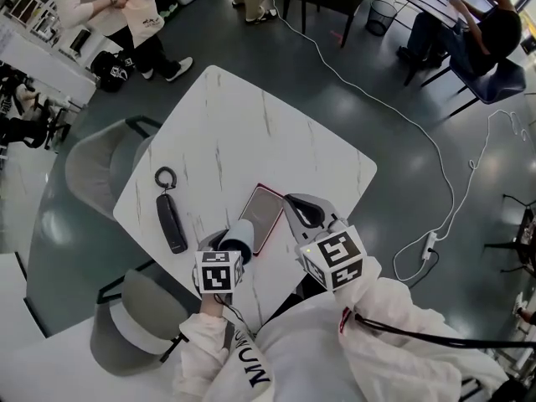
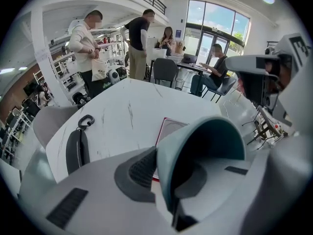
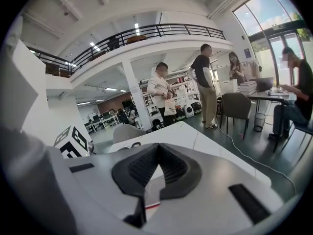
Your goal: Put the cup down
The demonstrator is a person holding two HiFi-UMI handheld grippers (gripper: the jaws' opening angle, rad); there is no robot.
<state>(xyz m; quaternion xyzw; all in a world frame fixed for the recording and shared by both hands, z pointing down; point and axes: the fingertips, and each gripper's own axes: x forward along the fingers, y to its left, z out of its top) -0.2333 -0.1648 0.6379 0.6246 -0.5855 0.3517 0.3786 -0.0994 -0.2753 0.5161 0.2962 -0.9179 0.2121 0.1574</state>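
A pale grey-green cup (image 1: 240, 230) hangs tipped on its side just above the near part of the white marble table (image 1: 243, 124). My left gripper (image 1: 232, 243) is shut on it. In the left gripper view the cup (image 2: 198, 138) fills the space between the jaws, its dark mouth turned toward the camera, and one ribbed pad (image 2: 143, 169) presses its wall. My right gripper (image 1: 303, 209) is beside it on the right, over the table's near right part. Its pads meet at the tips (image 3: 157, 153) with nothing between them.
A flat red-edged tablet (image 1: 264, 212) lies on the table just beyond the cup. A black case with a ring (image 1: 171, 221) lies to the left. Grey chairs (image 1: 92, 166) stand at the left and near edges. A white cable (image 1: 402, 115) runs across the floor; people stand beyond the table.
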